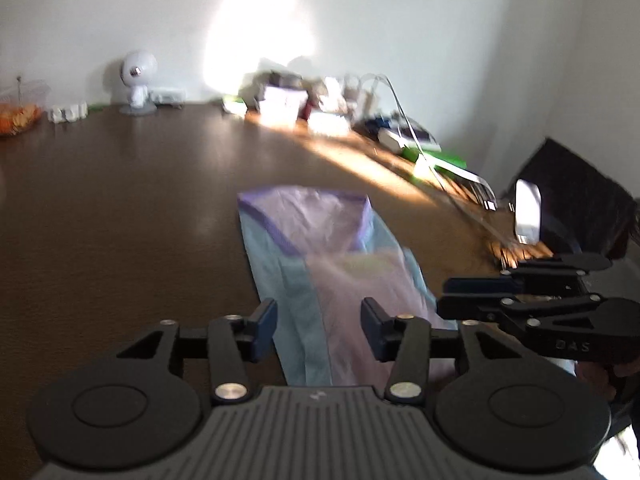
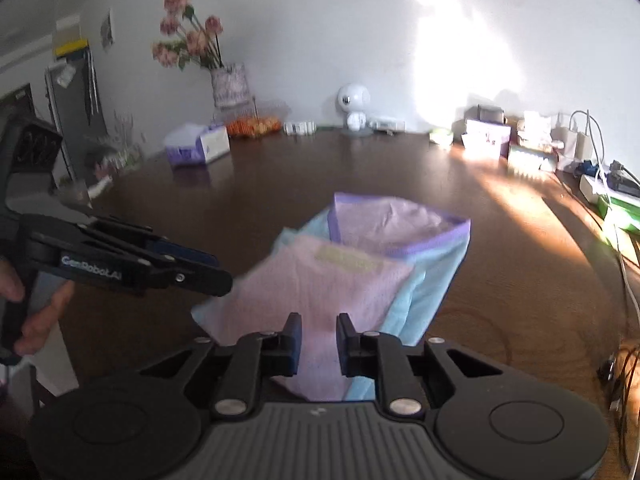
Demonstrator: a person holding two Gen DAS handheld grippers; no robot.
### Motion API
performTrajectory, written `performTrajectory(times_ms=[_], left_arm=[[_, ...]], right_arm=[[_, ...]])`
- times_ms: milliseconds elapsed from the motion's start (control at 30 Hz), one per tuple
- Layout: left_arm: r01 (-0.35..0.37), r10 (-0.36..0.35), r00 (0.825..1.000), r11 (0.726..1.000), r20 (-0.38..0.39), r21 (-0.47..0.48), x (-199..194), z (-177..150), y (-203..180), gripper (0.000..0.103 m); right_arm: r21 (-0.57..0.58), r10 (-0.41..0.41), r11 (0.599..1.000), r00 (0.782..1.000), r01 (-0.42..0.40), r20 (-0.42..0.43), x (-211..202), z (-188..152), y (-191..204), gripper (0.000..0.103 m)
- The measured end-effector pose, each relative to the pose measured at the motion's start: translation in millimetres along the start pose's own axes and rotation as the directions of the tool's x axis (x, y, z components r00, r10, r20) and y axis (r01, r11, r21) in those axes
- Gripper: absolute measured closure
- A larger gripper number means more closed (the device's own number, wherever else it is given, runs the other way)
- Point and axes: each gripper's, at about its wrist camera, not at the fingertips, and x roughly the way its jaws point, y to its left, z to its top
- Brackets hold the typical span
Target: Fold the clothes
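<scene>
A folded garment (image 1: 332, 264), pale pink mesh with light blue side panels and a purple trimmed edge, lies on the dark brown table (image 1: 120, 208). It also shows in the right wrist view (image 2: 360, 272). My left gripper (image 1: 319, 330) is open just above the garment's near end, nothing between its fingers. My right gripper (image 2: 319, 344) is open with a narrower gap, above the garment's near pink edge, gripping nothing. The right gripper shows from the side in the left wrist view (image 1: 520, 300); the left gripper shows from the side in the right wrist view (image 2: 132, 268).
A white robot figurine (image 2: 354, 110), boxes (image 2: 486, 138), chargers and cables (image 2: 592, 148) line the table's far and right edges. A tissue box (image 2: 200, 146), orange fruit basket (image 2: 252, 124) and flower vase (image 2: 228, 84) stand far left. A dark chair (image 1: 576, 196) is at right.
</scene>
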Motion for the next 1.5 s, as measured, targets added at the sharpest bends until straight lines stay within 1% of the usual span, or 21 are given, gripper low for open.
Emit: performTrajectory(times_ms=[33, 67, 100, 133, 200, 300, 367, 433, 500, 533, 700, 767, 933, 1000, 1067, 1200, 1233, 1333, 1433, 1467, 1500], left_arm=[[-0.030, 0.030, 0.999, 1.000, 0.018, -0.001, 11.2, 14.3, 2.6, 0.048], [-0.064, 0.064, 0.997, 0.998, 0.032, -0.002, 24.2, 28.1, 4.4, 0.048], [-0.107, 0.107, 0.994, 0.994, 0.029, -0.005, 42.3, 39.4, 4.2, 0.048], [-0.139, 0.139, 0.990, 0.990, 0.009, -0.009, 60.7, 48.1, 4.5, 0.048], [-0.208, 0.208, 0.978, 0.978, -0.033, 0.005, 96.4, 59.8, 6.2, 0.048], [-0.292, 0.293, 0.952, 0.956, -0.090, 0.027, 140.1, 68.5, 13.9, 0.048], [-0.290, 0.288, 0.950, 0.957, -0.120, -0.003, 153.4, 69.8, 24.8, 0.053], [-0.273, 0.268, 0.956, 0.962, -0.115, -0.023, 149.7, 69.6, 29.5, 0.068], [-0.259, 0.256, 0.963, 0.965, -0.090, -0.028, 138.4, 68.8, 29.8, 0.097], [-0.253, 0.250, 0.965, 0.967, -0.077, -0.030, 132.8, 68.4, 29.9, 0.101], [-0.218, 0.218, 0.976, 0.975, -0.013, -0.039, 104.7, 66.4, 30.7, 0.101], [-0.210, 0.211, 0.977, 0.977, 0.027, -0.027, 82.0, 61.4, 25.3, 0.101], [-0.245, 0.241, 0.965, 0.969, 0.106, 0.026, 19.7, 17.0, -4.2, 0.101], [-0.268, 0.261, 0.959, 0.962, 0.112, 0.049, 3.4, -6.7, -14.2, 0.101], [-0.248, 0.245, 0.966, 0.968, 0.077, 0.036, -4.1, -28.2, -17.8, 0.101], [-0.234, 0.236, 0.971, 0.971, -0.029, 0.050, -9.9, -61.6, -16.7, 0.100], [-0.229, 0.231, 0.972, 0.973, -0.039, 0.040, -16.7, -65.0, -13.9, 0.100], [-0.180, 0.180, 0.983, 0.984, -0.017, 0.000, -39.1, -57.6, -8.9, 0.097], [-0.119, 0.118, 0.991, 0.993, 0.060, 0.014, -39.7, -36.5, -16.7, 0.086], [-0.093, 0.090, 0.993, 0.995, 0.076, 0.035, -30.8, -29.5, -23.0, 0.072], [-0.076, 0.073, 0.996, 0.995, 0.056, 0.057, -14.9, -24.7, -29.7, 0.068]], right_arm=[[0.017, -0.015, 1.000, 0.999, 0.015, 0.031, -1.8, 13.6, -7.5, 0.078], [0.032, -0.068, 0.997, 0.996, 0.066, 0.058, 2.5, 31.7, -19.6, 0.070], [0.046, -0.120, 0.992, 0.992, 0.118, 0.041, 16.2, 45.9, -33.4, 0.068], [0.059, -0.171, 0.984, 0.985, 0.169, 0.024, 30.0, 60.2, -47.1, 0.067], [0.119, -0.235, 0.963, 0.969, 0.243, -0.072, 69.9, 79.5, -78.9, 0.067], [0.184, -0.218, 0.952, 0.962, 0.247, -0.164, 113.5, 88.6, -109.9, 0.070], [0.190, -0.234, 0.942, 0.948, 0.275, -0.215, 130.8, 87.0, -115.6, 0.074], [0.204, -0.220, 0.941, 0.947, 0.270, -0.234, 137.6, 81.6, -118.6, 0.079], [0.208, -0.221, 0.941, 0.950, 0.267, -0.219, 138.5, 77.8, -121.4, 0.091], [0.209, -0.232, 0.938, 0.949, 0.277, -0.215, 137.6, 77.0, -123.5, 0.100], [0.208, -0.235, 0.944, 0.964, 0.258, -0.129, 110.9, 79.3, -118.5, 0.101], [0.182, -0.226, 0.954, 0.970, 0.238, -0.086, 85.2, 71.8, -103.7, 0.101], [0.114, -0.196, 0.975, 0.980, 0.193, 0.019, 20.7, 52.7, -66.7, 0.101], [0.078, -0.177, 0.981, 0.984, 0.175, 0.023, 2.2, 33.2, -48.8, 0.101], [0.061, -0.164, 0.985, 0.986, 0.163, 0.011, -11.3, 12.8, -34.1, 0.101], [0.001, -0.174, 0.985, 0.979, 0.175, -0.107, -14.3, -23.2, -13.9, 0.100], [-0.005, -0.152, 0.988, 0.979, 0.153, -0.133, -19.0, -28.8, -10.3, 0.099], [-0.034, -0.121, 0.992, 0.988, 0.118, -0.095, -45.0, -32.2, 1.4, 0.090], [-0.035, -0.059, 0.998, 0.998, 0.059, 0.005, -62.3, -21.1, 7.5, 0.085], [-0.014, -0.038, 0.999, 0.998, 0.038, 0.050, -61.0, -14.5, 6.1, 0.085], [0.004, -0.041, 0.999, 0.997, 0.041, 0.066, -49.1, -10.9, 5.3, 0.085]])
